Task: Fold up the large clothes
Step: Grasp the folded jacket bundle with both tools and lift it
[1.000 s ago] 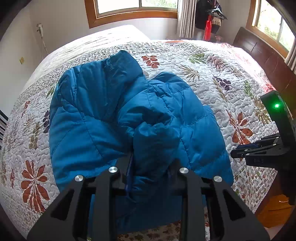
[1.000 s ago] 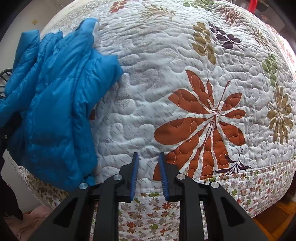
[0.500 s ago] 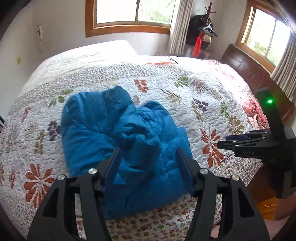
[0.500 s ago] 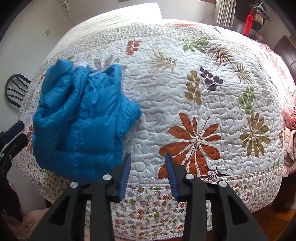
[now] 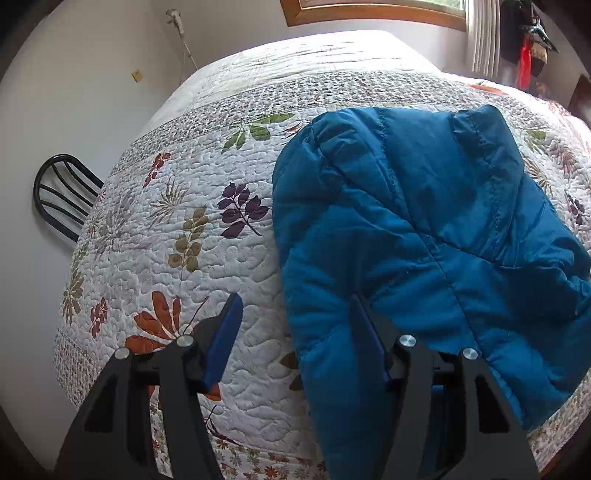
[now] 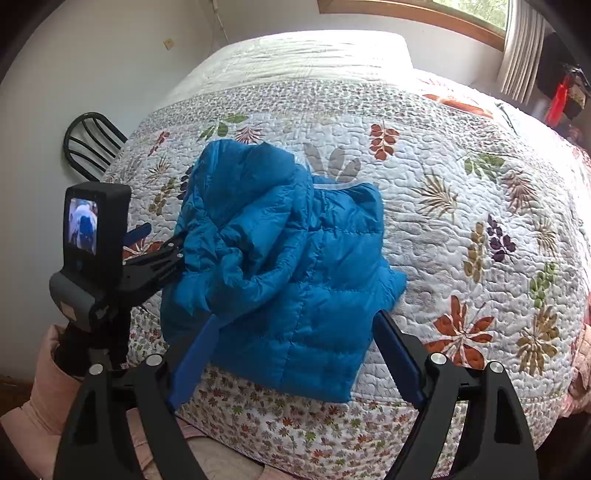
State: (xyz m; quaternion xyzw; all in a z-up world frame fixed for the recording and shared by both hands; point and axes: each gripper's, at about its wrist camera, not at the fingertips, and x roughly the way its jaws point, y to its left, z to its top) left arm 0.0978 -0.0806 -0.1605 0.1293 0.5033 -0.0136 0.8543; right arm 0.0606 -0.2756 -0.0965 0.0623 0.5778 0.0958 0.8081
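A blue puffer jacket [image 5: 424,236] lies bunched near the front edge of the bed; it also shows in the right wrist view [image 6: 288,266]. My left gripper [image 5: 295,332] is open at the jacket's left edge, with its right finger [image 5: 365,332] against the fabric and its left finger over bare quilt. In the right wrist view the left gripper [image 6: 147,251] sits at the jacket's left side. My right gripper [image 6: 291,354] is open wide and empty, in front of the jacket's near hem.
The bed has a white floral quilt [image 5: 192,236] [image 6: 461,206]. A black metal chair [image 5: 62,195] [image 6: 92,144] stands by the wall at the left. A pink garment [image 6: 40,398] lies low at the left, below the bed edge. A wooden-framed window [image 6: 424,14] is behind the bed.
My left gripper let go of the jacket, opened, and swung to its left edge. My right gripper opened wide and swung left to face the jacket.
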